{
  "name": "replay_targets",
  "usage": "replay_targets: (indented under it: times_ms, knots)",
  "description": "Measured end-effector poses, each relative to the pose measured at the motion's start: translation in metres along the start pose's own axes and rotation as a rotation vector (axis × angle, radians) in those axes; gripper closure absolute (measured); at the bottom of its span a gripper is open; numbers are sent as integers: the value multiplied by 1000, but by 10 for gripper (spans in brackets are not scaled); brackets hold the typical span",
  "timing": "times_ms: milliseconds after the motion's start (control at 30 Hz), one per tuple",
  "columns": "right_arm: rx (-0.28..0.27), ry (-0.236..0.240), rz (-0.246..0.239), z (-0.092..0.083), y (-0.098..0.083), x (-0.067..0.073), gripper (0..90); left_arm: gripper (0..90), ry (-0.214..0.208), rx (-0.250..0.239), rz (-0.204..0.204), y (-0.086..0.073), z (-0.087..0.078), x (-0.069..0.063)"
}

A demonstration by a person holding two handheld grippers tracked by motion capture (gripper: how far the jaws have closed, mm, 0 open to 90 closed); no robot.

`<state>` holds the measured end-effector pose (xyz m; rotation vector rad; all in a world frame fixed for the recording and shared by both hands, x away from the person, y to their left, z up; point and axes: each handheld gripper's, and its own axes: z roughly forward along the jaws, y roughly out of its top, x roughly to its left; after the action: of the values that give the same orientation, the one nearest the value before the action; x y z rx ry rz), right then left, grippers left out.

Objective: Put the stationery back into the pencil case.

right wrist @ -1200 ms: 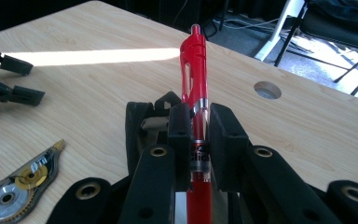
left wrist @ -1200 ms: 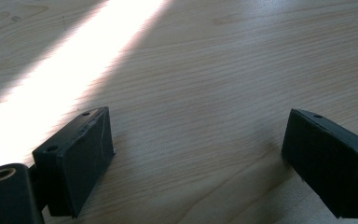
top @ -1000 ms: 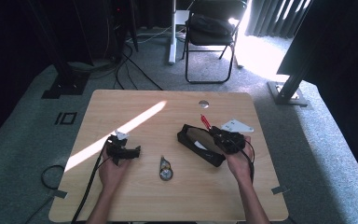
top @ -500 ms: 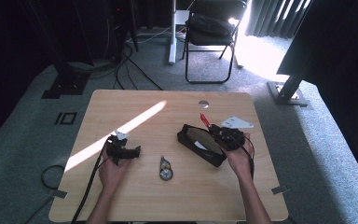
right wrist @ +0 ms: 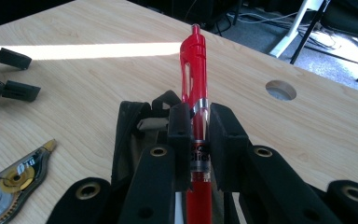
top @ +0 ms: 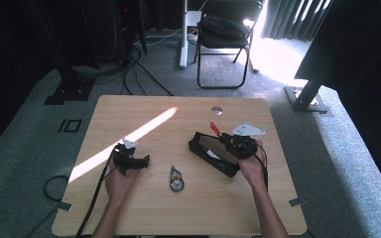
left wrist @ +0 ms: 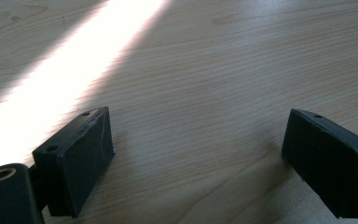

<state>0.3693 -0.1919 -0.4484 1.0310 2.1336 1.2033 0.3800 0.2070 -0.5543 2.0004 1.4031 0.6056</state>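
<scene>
My right gripper (right wrist: 198,135) is shut on a red pen (right wrist: 193,79), whose clicker end points up and away from me. In the high view that gripper (top: 228,140) hovers over an open black pencil case (top: 209,151) right of the table's middle, the red pen (top: 214,129) sticking out toward the far side. The case's opening (right wrist: 135,123) lies right under the pen. My left gripper (top: 138,161) rests low on the table at the left, open, its two black pads (left wrist: 81,154) wide apart over bare wood.
A correction tape dispenser (top: 176,179) lies between the two hands, also at lower left in the right gripper view (right wrist: 9,179). The wooden table (top: 144,213) has a round cable hole (top: 217,110) at the far edge. A sunlit stripe (top: 129,139) crosses the left half. A folding chair (top: 225,34) stands beyond.
The right gripper with the red pen has shifted slightly left over the pencil case. The left gripper has stayed put.
</scene>
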Motion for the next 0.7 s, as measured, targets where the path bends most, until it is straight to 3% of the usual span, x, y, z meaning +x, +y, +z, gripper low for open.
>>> replay_targets:
  times_ms: [700]
  knots:
    - [9, 11, -4, 9, -6, -5, 798, 89, 0, 2, 2, 0, 0, 0]
